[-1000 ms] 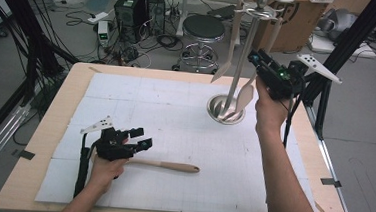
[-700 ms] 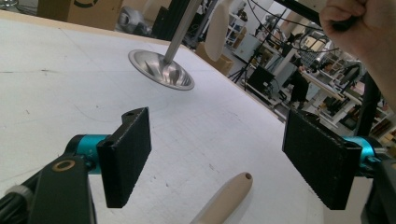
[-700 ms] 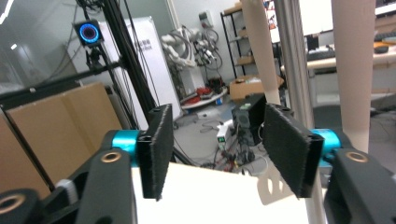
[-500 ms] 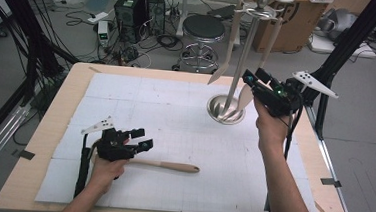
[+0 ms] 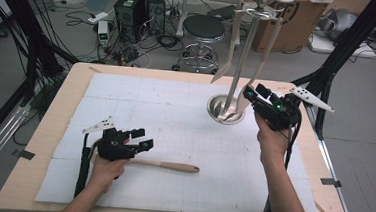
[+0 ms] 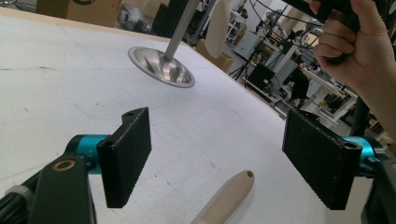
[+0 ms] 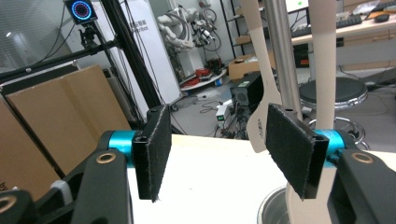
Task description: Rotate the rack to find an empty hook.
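A metal utensil stand rises from its round base at the table's back right, with two pale wooden utensils hanging from its top. My right gripper hovers just right of the base. It is open, its jaws have just been widening, and nothing is pressed between the pads; the hanging utensils swing beyond them. Near the front left a wooden utensil lies flat. My left gripper is open over its handle, the pads standing well apart from the wood.
A white mat covers most of the wooden table. Behind the table stand a stool, a computer case and loose cables. A black frame post rises at the right edge.
My right gripper has come down and back from the hanging utensils to beside the stand's base, and its jaws have spread wider. The left gripper and the lying utensil have stayed put.
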The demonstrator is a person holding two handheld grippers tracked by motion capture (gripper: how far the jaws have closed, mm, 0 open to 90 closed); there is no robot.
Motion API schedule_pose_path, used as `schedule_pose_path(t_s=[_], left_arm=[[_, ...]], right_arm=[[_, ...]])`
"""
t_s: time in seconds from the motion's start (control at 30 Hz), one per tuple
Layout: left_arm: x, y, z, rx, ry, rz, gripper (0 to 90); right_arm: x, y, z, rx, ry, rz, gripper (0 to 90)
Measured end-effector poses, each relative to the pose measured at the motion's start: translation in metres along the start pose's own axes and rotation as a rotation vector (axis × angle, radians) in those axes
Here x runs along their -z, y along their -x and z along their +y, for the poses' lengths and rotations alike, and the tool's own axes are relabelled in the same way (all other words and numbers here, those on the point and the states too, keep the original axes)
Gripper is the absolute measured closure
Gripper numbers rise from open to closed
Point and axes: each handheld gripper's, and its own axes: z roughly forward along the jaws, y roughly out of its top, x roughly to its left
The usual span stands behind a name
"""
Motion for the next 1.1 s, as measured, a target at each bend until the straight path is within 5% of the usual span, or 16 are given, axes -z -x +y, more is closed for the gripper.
schedule_pose_path(t_s=[0.5,1.1], left_arm=[[0.000,-0.003,0.001,-0.007,-0.006,0.000,24.4],[-0.002,-0.003,-0.001,0.000,-0.007,0.018,24.3]], right_arm=[[0.018,0.009,-0.012,0.018,0.002,-0.003,34.0],[0.036,0.028,-0.059,-0.010,-0.096,0.071,16.7]])
